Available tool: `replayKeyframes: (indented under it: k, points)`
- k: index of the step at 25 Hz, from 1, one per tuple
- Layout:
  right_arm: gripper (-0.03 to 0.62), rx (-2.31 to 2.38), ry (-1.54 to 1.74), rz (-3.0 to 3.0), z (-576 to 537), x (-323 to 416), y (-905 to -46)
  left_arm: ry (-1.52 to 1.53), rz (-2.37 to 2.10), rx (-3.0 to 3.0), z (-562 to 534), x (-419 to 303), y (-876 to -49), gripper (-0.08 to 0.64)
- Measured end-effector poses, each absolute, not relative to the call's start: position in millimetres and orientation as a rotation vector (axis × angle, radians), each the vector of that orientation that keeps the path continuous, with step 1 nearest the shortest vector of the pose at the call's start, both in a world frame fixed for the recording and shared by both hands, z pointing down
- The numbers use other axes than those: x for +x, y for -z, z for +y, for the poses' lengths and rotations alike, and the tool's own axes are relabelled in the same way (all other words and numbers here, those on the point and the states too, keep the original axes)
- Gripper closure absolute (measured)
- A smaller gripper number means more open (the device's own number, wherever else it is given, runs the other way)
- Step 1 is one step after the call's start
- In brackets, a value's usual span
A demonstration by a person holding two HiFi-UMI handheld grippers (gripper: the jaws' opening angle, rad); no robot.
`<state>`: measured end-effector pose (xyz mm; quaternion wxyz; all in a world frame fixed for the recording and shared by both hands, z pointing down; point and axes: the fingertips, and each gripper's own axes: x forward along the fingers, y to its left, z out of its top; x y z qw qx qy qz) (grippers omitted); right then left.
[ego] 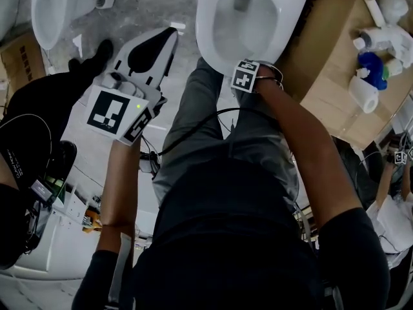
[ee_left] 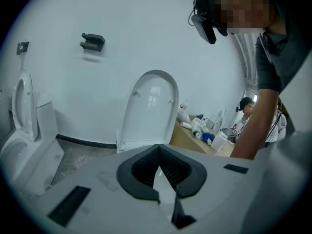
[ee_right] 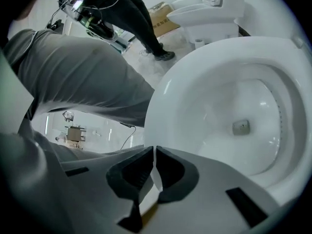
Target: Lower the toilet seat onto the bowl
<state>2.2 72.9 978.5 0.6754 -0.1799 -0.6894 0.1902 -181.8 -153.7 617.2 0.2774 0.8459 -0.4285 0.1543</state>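
Observation:
A white toilet bowl (ego: 248, 18) sits at the top of the head view, with its seat ring (ee_right: 165, 96) low over the rim. My right gripper (ego: 244, 70) is at the seat's front edge. In the right gripper view its jaws (ee_right: 154, 150) stand nearly together, with a thin white strip of that edge between the pads. The lid (ee_left: 148, 108) stands upright against the wall. My left gripper (ego: 151, 47) hangs over the floor to the left of the bowl. Its black tips (ee_left: 158, 147) meet with nothing between them.
A second toilet (ego: 55, 8) and a cardboard box (ego: 22, 53) stand at the far left. A person in black (ego: 39, 108) is close on the left. A wooden bench (ego: 335, 63) with bottles and paper rolls borders the bowl on the right. Cables run along the floor.

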Motion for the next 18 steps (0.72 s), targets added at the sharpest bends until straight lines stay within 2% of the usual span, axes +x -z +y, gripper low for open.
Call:
replayKeyframes:
  k: [2, 8, 18]
  points:
    - [0.581, -0.415, -0.435, -1.552, 73.3, 2.3, -981.2, -0.423, -1.149, 2.273, -152.5, -180.5, -618.8, 0.557]
    - [0.581, -0.349, -0.547, -1.586, 62.9, 3.4, -961.8, -0.432, -1.142, 2.282, -149.0, -171.7, -609.3, 0.557]
    - [0.583, -0.167, -0.726, -1.902, 25.6, -28.6, -809.8, -0.359, -1.113, 2.366, -157.5, -145.2, -536.0, 0.557]
